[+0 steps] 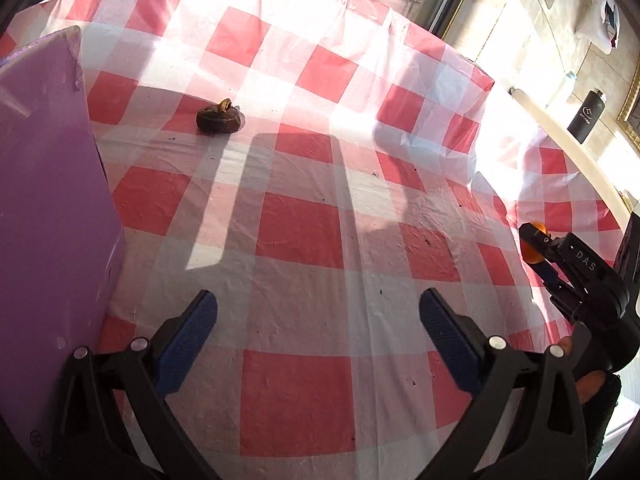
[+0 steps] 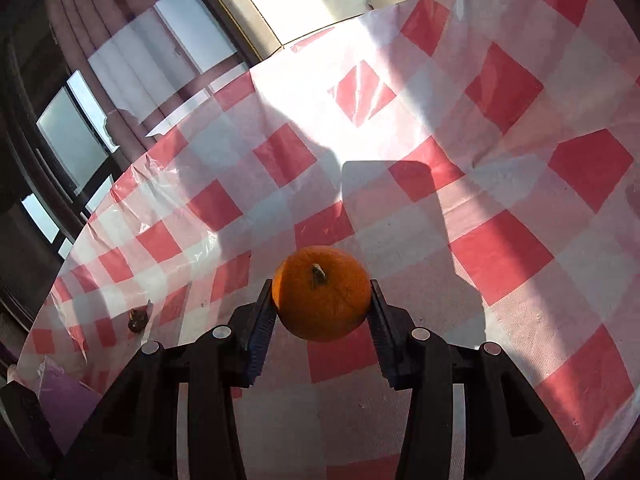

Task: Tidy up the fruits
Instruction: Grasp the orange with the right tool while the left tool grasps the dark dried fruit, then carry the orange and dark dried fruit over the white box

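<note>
Holding an orange (image 2: 322, 294) between its two blue pads, my right gripper (image 2: 322, 300) is clamped on the fruit's sides, with the stem facing back toward the camera. The fruit sits right at the fingertips, lifted clear of the red-and-white checked tablecloth (image 2: 500, 256) that spreads ahead of and below the fingers. Far off to the left of this gripper, near the cloth's edge, I can make out a small dark brown fruit (image 2: 137, 320) lying on the cloth, and lower left of that a corner of a purple box (image 2: 64, 396).

My left gripper (image 1: 318, 320) has its jaws spread wide with nothing between the pads (image 1: 188, 336), hovering above the checked cloth. Ahead of it and a little to the left, well apart from the fingertips, the same dark brown fruit (image 1: 219, 118) rests on the cloth in partial shade; it looks wrinkled with a tan stem piece on top, though I cannot tell what kind of fruit it is. Just beside the left finger, on its outer side, stands the purple box's wall (image 1: 48, 200). Off to the right of this gripper I see the right gripper (image 1: 538, 246) from the side, a sliver of orange showing at its tip. Beyond the table's far right edge a black bottle (image 1: 586, 116) stands on the floor.
</note>
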`<action>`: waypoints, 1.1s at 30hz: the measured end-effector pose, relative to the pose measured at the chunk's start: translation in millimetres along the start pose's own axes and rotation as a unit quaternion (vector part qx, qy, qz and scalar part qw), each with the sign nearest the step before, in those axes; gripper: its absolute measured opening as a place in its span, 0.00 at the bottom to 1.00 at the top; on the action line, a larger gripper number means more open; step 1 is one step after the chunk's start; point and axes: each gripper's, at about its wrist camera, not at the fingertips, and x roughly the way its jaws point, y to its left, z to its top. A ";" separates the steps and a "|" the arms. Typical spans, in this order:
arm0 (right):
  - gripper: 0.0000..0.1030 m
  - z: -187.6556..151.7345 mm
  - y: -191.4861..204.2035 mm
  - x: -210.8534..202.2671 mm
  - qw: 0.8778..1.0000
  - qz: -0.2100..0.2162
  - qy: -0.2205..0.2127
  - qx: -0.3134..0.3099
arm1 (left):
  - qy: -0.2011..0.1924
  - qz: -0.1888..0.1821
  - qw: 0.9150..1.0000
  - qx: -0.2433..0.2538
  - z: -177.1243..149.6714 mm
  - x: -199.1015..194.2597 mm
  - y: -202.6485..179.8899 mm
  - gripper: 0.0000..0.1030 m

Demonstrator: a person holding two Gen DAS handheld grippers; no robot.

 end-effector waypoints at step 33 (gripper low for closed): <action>0.43 -5.9 10.4 21.5 0.999 0.025 0.031 -0.002 | -0.025 0.054 0.998 0.012 32.4 18.5 -23.1 0.41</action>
